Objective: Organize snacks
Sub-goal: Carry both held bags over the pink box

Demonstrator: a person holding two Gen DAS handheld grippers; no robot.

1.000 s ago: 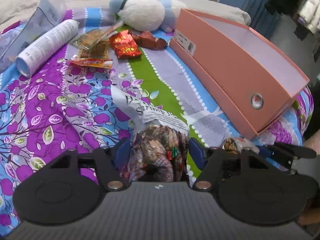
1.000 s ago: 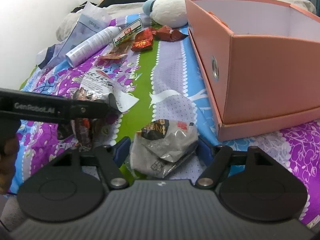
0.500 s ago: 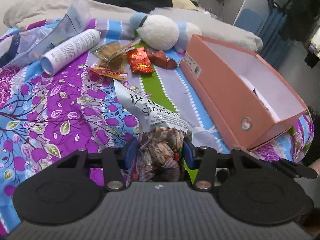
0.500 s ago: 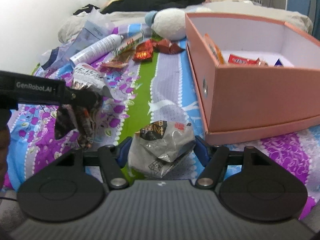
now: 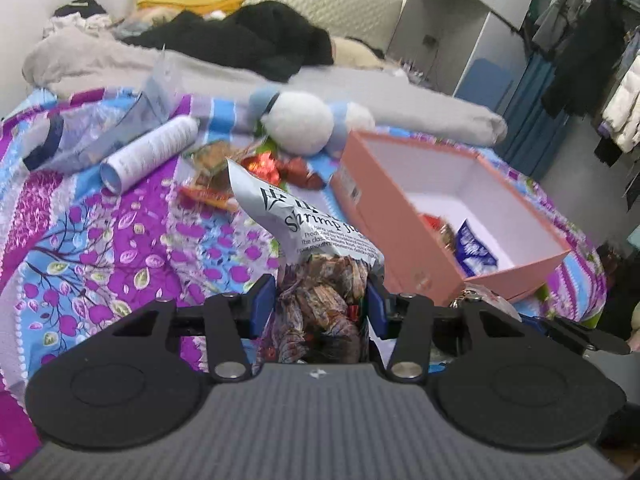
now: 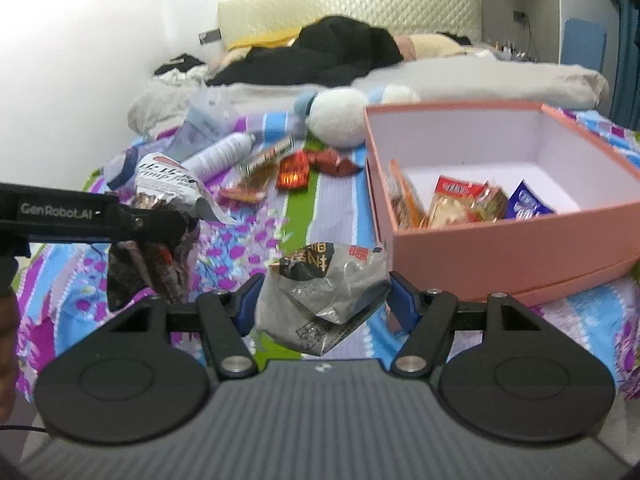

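Note:
My left gripper point(image 5: 322, 306) is shut on a silver shrimp snack bag point(image 5: 304, 228), lifted above the floral bedspread; the same bag point(image 6: 160, 208) hangs from that gripper at the left of the right wrist view. My right gripper point(image 6: 322, 298) is shut on a crumpled grey snack packet point(image 6: 326, 292), also held off the bed. The open pink box point(image 6: 500, 240) lies to the right with several snack packs point(image 6: 460, 200) inside. Loose red and orange wrappers point(image 5: 264, 168) lie on the bed beyond the shrimp bag.
A white spray can point(image 5: 152, 152), a clear plastic bag point(image 5: 92, 136) and a white and blue plush toy point(image 5: 304, 124) lie at the far side. Grey bedding and dark clothes point(image 5: 248, 44) pile up behind. A wardrobe and hanging clothes point(image 5: 580, 48) stand at right.
Both grippers have risen with their packets, so the box interior and the room behind now show. The left jaws closed tighter on the shrimp bag.

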